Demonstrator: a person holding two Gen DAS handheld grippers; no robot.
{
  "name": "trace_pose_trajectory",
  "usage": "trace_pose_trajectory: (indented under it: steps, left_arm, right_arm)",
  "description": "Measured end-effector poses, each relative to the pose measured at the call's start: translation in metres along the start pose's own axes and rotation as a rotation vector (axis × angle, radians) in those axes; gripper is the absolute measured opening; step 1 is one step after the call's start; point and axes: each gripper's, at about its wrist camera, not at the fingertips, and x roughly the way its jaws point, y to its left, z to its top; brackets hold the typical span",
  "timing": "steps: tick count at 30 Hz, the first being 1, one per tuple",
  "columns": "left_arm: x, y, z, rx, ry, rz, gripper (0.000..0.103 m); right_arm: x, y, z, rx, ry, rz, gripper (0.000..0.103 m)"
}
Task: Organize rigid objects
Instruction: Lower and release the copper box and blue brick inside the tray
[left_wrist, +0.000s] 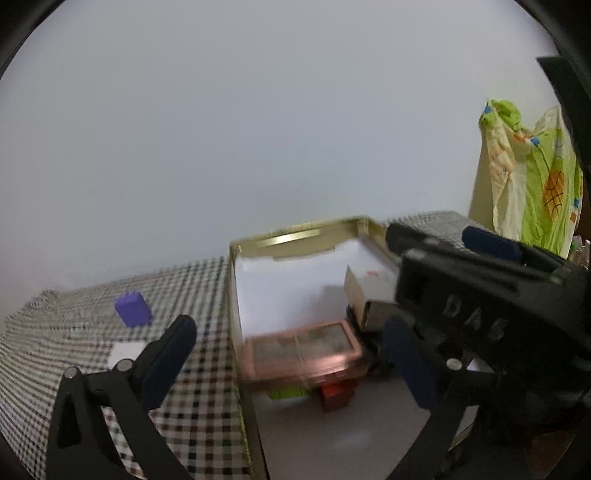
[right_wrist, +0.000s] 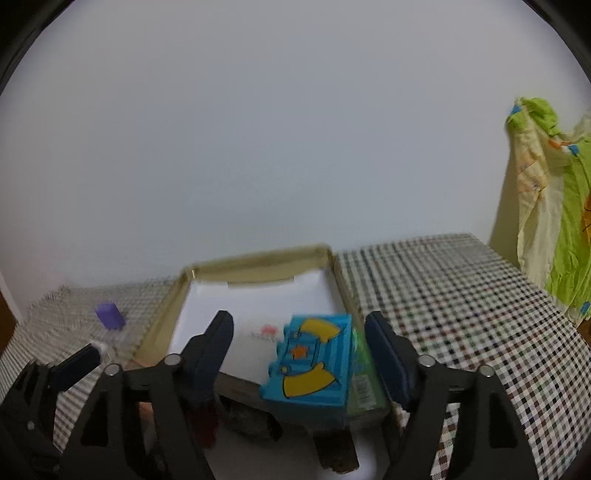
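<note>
An open gold tin (left_wrist: 295, 230) (right_wrist: 258, 254) lined with white paper lies on the checked cloth. Inside it a pink flat case (left_wrist: 303, 350) rests over a green block (left_wrist: 288, 393) and a red block (left_wrist: 338, 397), beside a white box (left_wrist: 369, 284). My left gripper (left_wrist: 290, 328) is open wide, the pink case lying between its fingers without touching them. My right gripper (right_wrist: 299, 321) is open over the tin. A blue toy block with yellow shapes (right_wrist: 314, 365) sits between its fingers, clear of the left pad. A purple block (left_wrist: 133, 309) (right_wrist: 109, 315) stands on the cloth left of the tin.
The checked tablecloth (right_wrist: 461, 302) covers the table around the tin. A green and yellow patterned cloth (left_wrist: 535, 177) (right_wrist: 554, 221) hangs at the far right. A small white card (left_wrist: 125, 350) lies on the cloth near my left finger. A plain pale wall stands behind.
</note>
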Motion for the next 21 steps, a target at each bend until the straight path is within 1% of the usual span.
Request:
trace_pose_trajectory:
  steps: [1, 2, 4, 6, 9, 14, 19, 21]
  left_arm:
    - [-0.003, 0.000, 0.001, 0.009, -0.014, 0.002, 0.103]
    - [-0.004, 0.000, 0.003, 0.010, -0.022, 0.004, 0.103]
    - [-0.007, 0.003, 0.004, -0.002, -0.037, 0.005, 0.103]
    - [-0.005, 0.008, 0.005, -0.023, -0.032, 0.004, 0.103]
    - [-0.002, 0.015, 0.004, -0.040, -0.017, 0.012, 0.103]
    - [0.002, 0.029, 0.001, -0.064, -0.008, 0.037, 0.103]
    - [0.003, 0.041, -0.001, -0.088, -0.004, 0.051, 0.103]
    - [0.003, 0.047, -0.003, -0.092, -0.003, 0.055, 0.103]
  right_arm:
    - [-0.005, -0.002, 0.002, 0.014, -0.030, 0.004, 0.079]
    - [-0.010, -0.005, 0.003, 0.032, -0.063, 0.004, 0.086]
    - [-0.019, -0.011, 0.004, 0.073, -0.119, 0.002, 0.092]
    - [-0.021, -0.017, 0.005, 0.106, -0.144, 0.011, 0.093]
    - [-0.018, -0.018, 0.005, 0.123, -0.132, 0.009, 0.093]
    - [-0.014, -0.015, 0.002, 0.112, -0.116, -0.004, 0.093]
    - [-0.019, -0.013, -0.003, 0.095, -0.136, -0.017, 0.093]
    - [-0.022, -0.013, -0.004, 0.100, -0.160, -0.022, 0.093]
